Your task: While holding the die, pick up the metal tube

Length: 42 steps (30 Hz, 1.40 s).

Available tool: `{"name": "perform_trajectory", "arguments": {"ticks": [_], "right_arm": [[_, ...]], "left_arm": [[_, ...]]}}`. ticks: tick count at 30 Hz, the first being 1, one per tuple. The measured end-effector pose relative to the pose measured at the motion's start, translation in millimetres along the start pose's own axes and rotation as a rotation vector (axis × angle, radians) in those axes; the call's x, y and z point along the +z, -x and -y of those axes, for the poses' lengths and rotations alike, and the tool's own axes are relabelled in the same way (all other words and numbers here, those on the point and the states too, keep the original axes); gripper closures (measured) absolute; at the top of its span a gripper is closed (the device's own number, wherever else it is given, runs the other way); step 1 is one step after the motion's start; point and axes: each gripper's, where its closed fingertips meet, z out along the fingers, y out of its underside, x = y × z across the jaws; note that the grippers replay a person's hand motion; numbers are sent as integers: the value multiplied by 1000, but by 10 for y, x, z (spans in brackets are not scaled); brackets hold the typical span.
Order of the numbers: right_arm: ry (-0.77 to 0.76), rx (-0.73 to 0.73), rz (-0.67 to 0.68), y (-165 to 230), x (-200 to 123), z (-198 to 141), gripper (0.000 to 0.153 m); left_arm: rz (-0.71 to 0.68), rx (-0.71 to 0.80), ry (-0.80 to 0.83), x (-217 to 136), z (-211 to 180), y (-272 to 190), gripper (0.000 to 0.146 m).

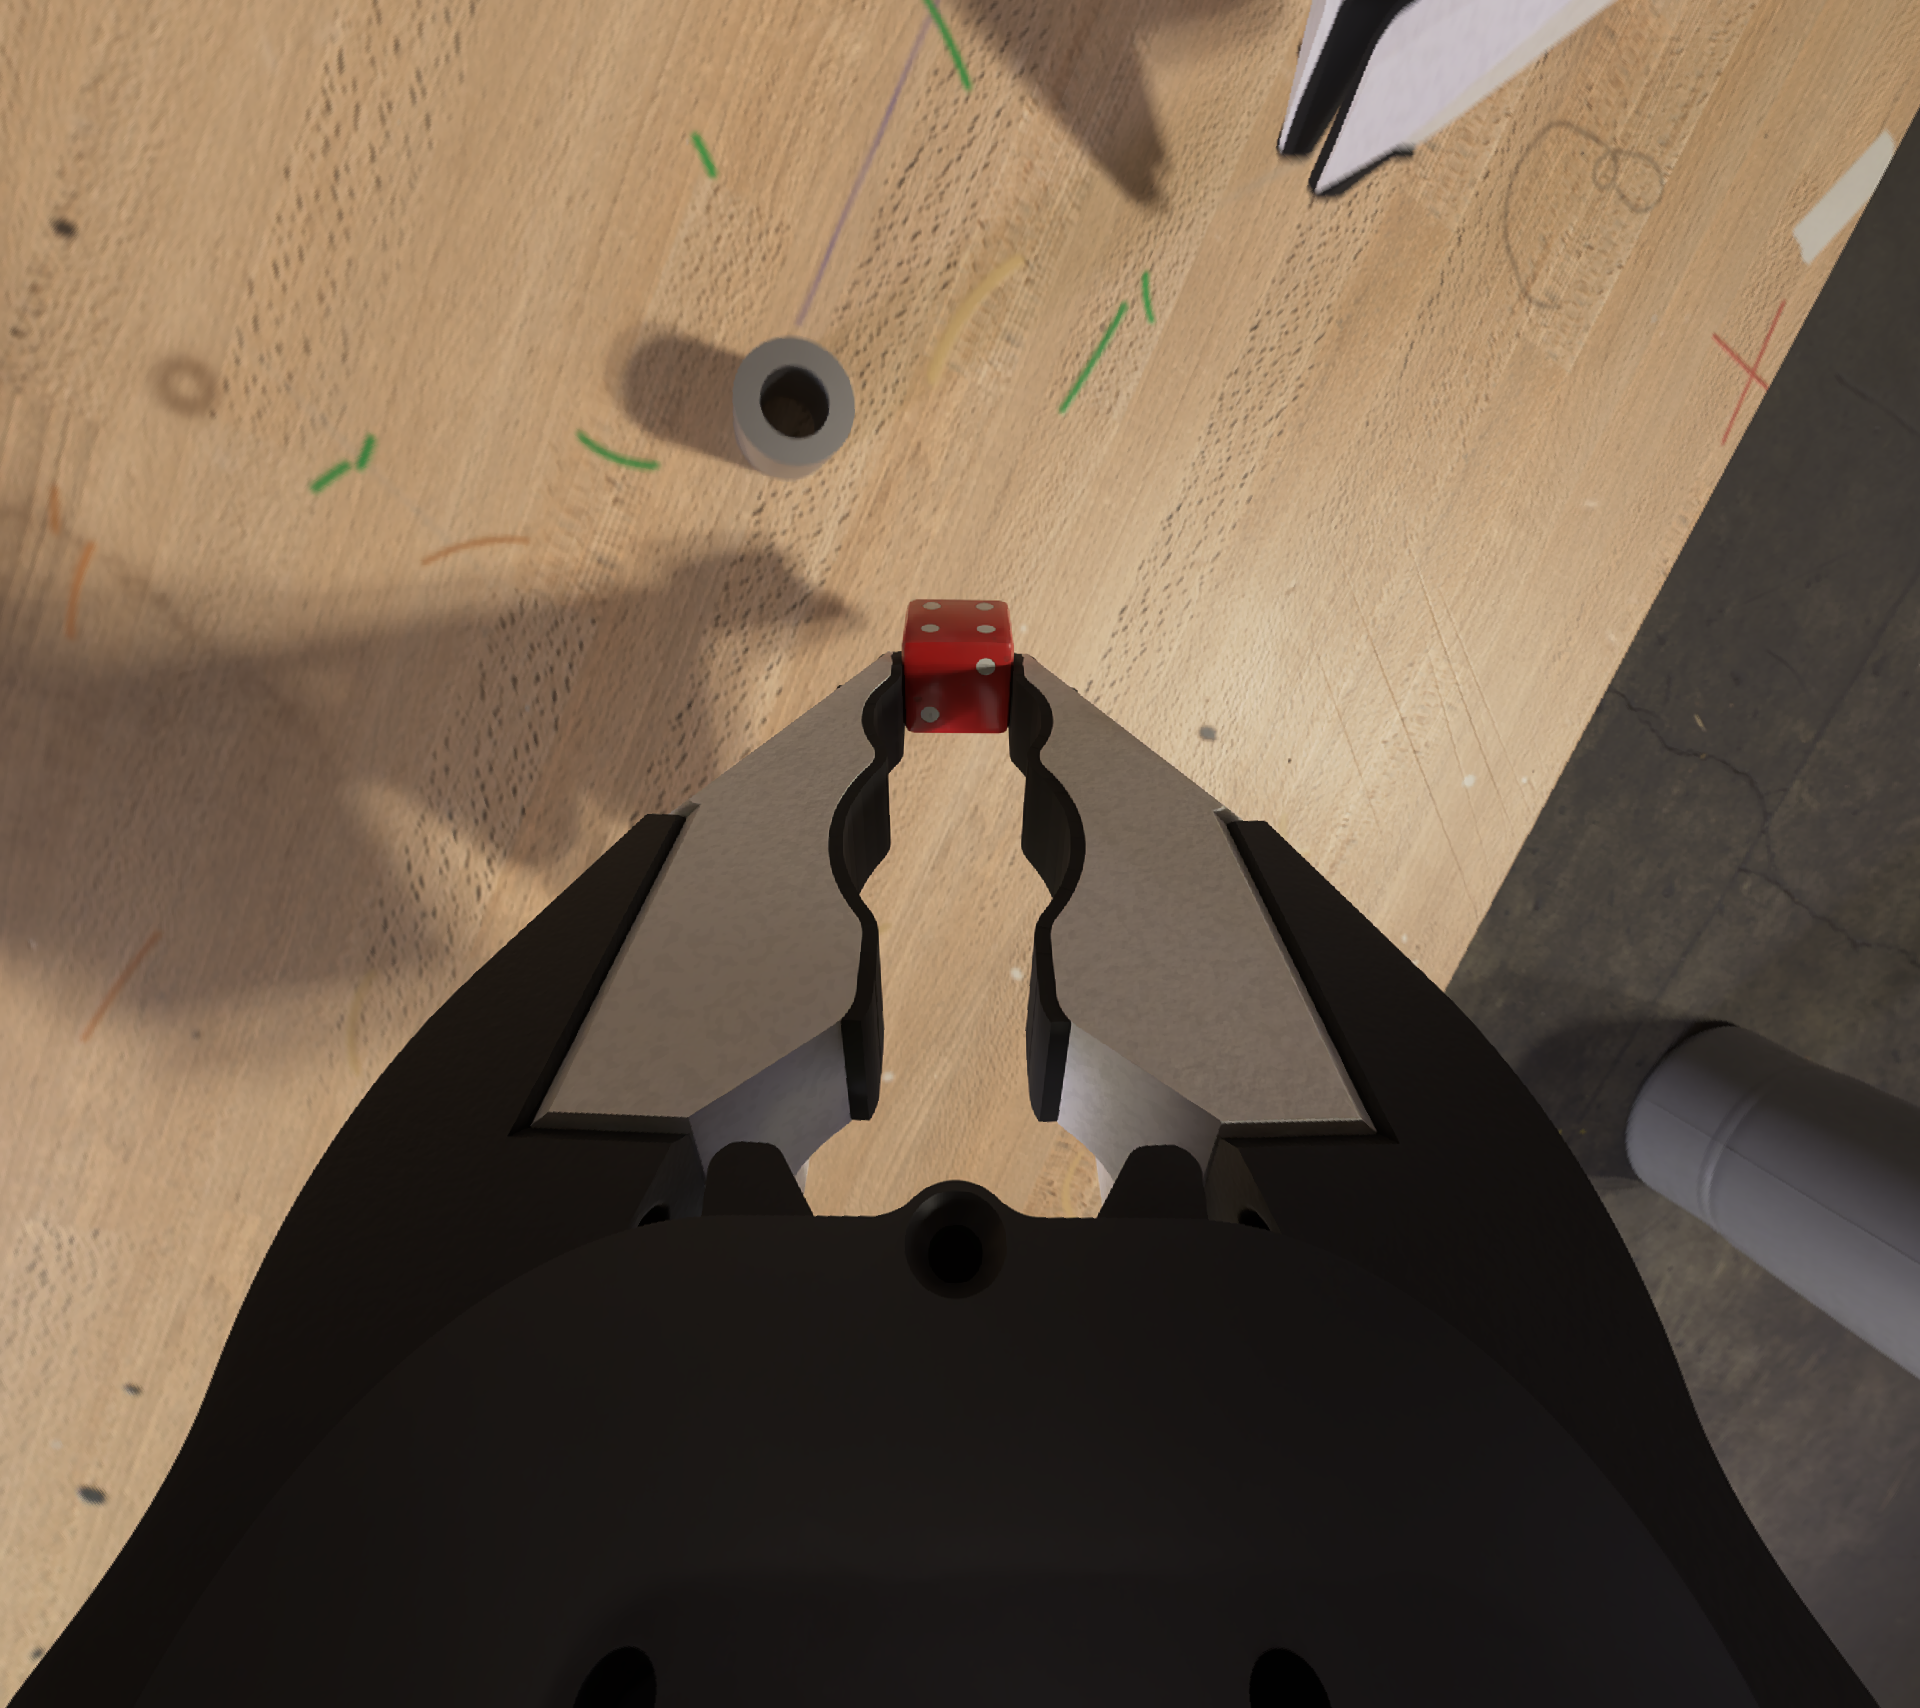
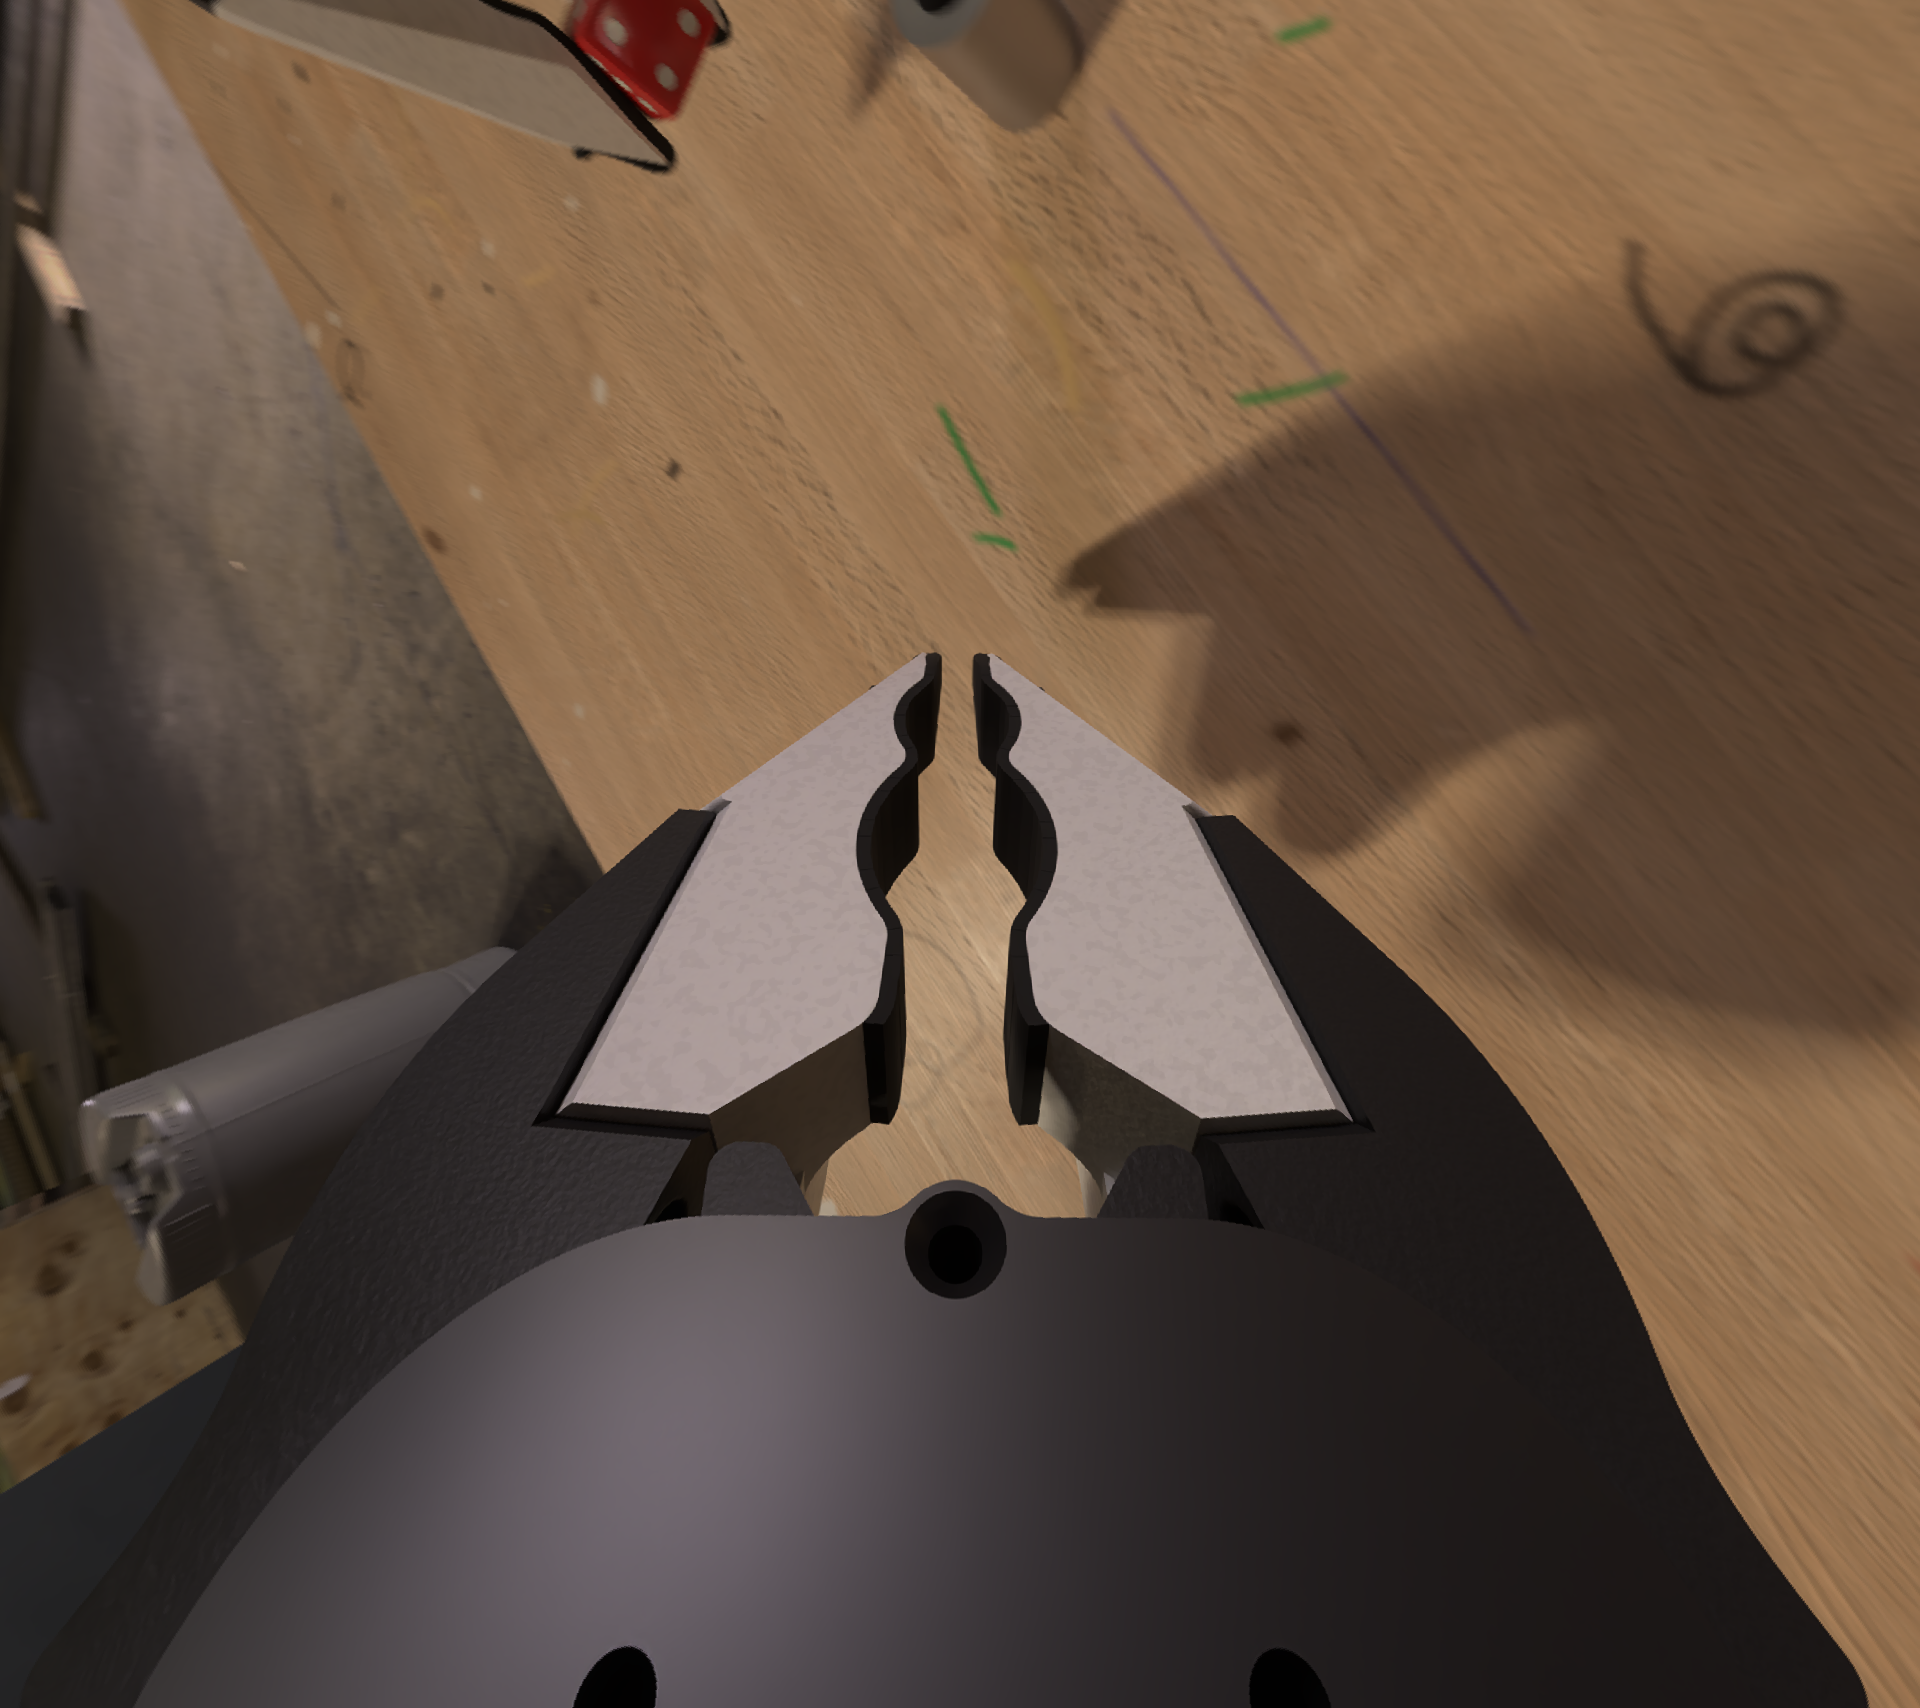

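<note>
My left gripper point(image 1: 956, 671) is shut on a red die point(image 1: 956, 640) with white pips, held at the fingertips above the wooden table point(image 1: 416, 204). A short grey metal tube point(image 1: 750, 401) stands upright on the table, ahead and left of the die, apart from both grippers. In the right wrist view the tube point(image 2: 1013, 22) is far ahead, and the left gripper point(image 2: 681, 89) with the die point(image 2: 639, 27) is at the upper left. My right gripper point(image 2: 956, 666) is empty, its jaws nearly together, above the table. It also shows in the left wrist view point(image 1: 1314, 164) at the upper right.
The table edge runs along the right of the left wrist view, with grey floor point(image 1: 1766, 723) and a grey table leg point(image 1: 1766, 1170) beyond it. In the right wrist view the edge and leg point(image 2: 291, 1108) are at the left. Green and pencil marks dot the wood.
</note>
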Motion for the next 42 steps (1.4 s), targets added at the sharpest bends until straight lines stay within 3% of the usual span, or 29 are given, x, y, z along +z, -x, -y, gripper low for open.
{"name": "perform_trajectory", "arguments": {"ticks": [3, 5, 6, 10, 12, 17, 24, 29, 35, 38, 40, 42], "right_arm": [[-31, -11, 62, 158, 121, 129, 149], [-47, -110, 66, 214, 100, 253, 148], [-79, -221, 50, 241, 60, 361, 147], [-237, -939, 127, 584, -27, 678, 136], [-216, -1111, 162, 670, 44, 718, 135], [-155, -1370, 133, 727, 348, 966, 137], [-33, -1532, 259, 1077, 795, 1142, 147], [63, -1533, 283, 1072, 1077, 1151, 148], [83, -1489, 208, 852, 1051, 1202, 151], [-32, -1483, 252, 983, 890, 1270, 151], [-74, -1534, 268, 1084, 801, 1302, 150], [-24, -1615, 229, 1070, 785, 1295, 147]], "left_arm": [[3, -20, -7, -63, -62, 2, 127], [15, -19, -12, -112, -107, 7, 127], [22, -20, -12, -144, -134, 13, 127], [67, -42, -22, -331, -279, 70, 127], [97, -61, -38, -447, -357, 127, 127], [141, -74, -74, -776, -503, 290, 127], [273, -96, -152, -1206, -541, 594, 127], [344, -109, -256, -1374, -498, 675, 127], [379, -91, -236, -1362, -569, 653, 127], [375, -80, -231, -1342, -583, 628, 127], [378, -79, -231, -1344, -583, 623, 127], [379, -77, -224, -1352, -587, 619, 127]]}}
